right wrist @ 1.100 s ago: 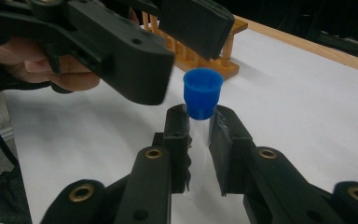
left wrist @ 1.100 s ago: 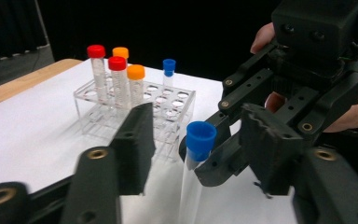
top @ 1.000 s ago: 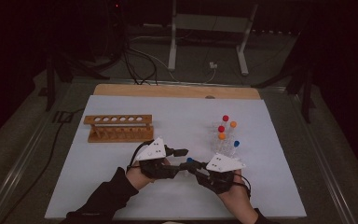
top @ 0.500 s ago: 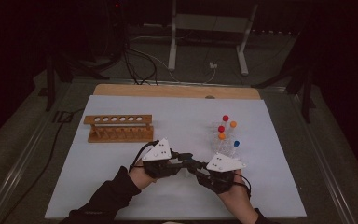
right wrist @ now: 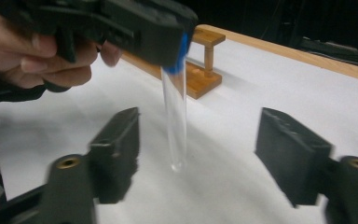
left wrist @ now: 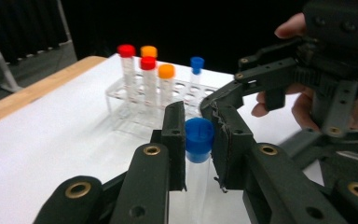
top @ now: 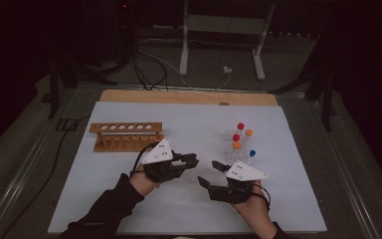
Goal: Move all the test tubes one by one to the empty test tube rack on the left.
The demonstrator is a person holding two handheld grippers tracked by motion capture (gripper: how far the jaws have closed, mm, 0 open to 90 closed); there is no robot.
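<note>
Since a second ago the left hand-held gripper has slid a little toward the right one, and the two now sit closer together near the front middle of the bench; the right hand-held gripper has barely shifted.

The left hand-held gripper is clamped on the blue cap of a clear test tube. In the right gripper view the tube hangs roughly upright from that grip, its rounded end close above the white bench top; whether it touches the surface is hard to judge, since that view is blurred. The right hand-held gripper has its jaws wide apart, one on each side of the hanging tube and touching nothing.

Counted: two hand-held grippers and one tube in hand. The clear plastic rack, at the right of the bench, holds five capped tubes: two with red caps, two with orange caps and one with a blue cap. There is one wooden rack, at the left of the bench, and its top bar appears to show six holes.

The left forearm, in a dark sleeve, comes in from the lower left and angles toward the middle, the hand wrapped around its gripper, which points to the right. The right hand comes in from the bottom edge, its gripper pointing to the left, toward the tube.
</note>
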